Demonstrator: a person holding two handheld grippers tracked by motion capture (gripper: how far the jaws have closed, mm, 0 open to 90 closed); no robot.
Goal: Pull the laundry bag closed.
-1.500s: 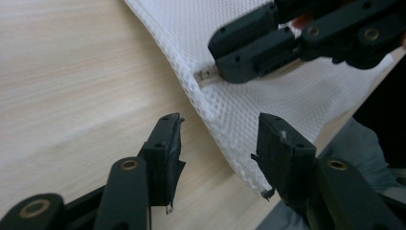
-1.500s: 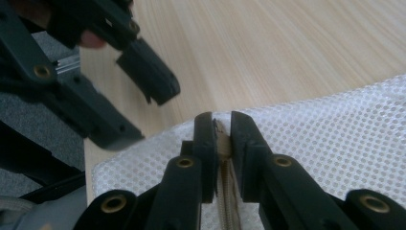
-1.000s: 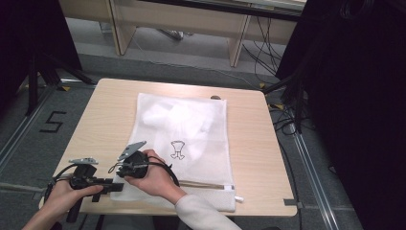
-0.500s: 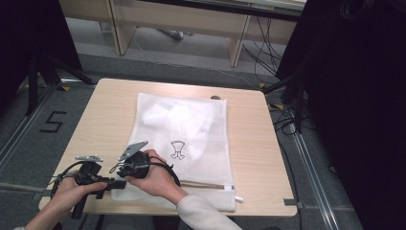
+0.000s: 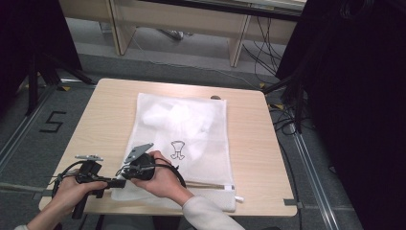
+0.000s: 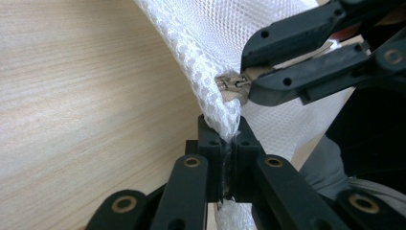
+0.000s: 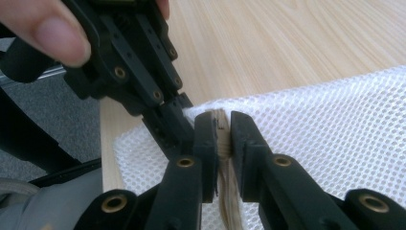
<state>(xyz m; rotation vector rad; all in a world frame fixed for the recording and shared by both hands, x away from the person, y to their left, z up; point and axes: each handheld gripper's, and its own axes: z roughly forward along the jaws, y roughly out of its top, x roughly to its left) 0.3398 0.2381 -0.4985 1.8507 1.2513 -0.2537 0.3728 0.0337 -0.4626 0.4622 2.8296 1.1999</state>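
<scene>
A white mesh laundry bag [image 5: 191, 127] lies flat on the wooden table [image 5: 258, 143], with something white bunched inside its far half. Both grippers meet at its near left corner. My left gripper [image 6: 225, 139] is shut on the mesh edge [image 6: 210, 43] at that corner. Just beyond it, my right gripper [image 6: 246, 84] is shut on the metal zipper pull [image 6: 232, 85]. In the right gripper view the jaws [image 7: 222, 127] pinch the pull at the bag's edge [image 7: 325, 124], and the left gripper [image 7: 184, 112] touches in from the left. From above, the left gripper [image 5: 115, 182] and right gripper [image 5: 125, 173] sit tip to tip.
A small dark logo [image 5: 177, 149] is printed on the bag. The zipper runs along the near edge to a white tab [image 5: 239, 198]. Table edges lie close at the front and left. A floor mark "5" [image 5: 52, 122] is at left; cables and dark curtains stand at right.
My left gripper has shifted slightly right and forward onto the bag's corner. The right gripper and hand have barely moved.
</scene>
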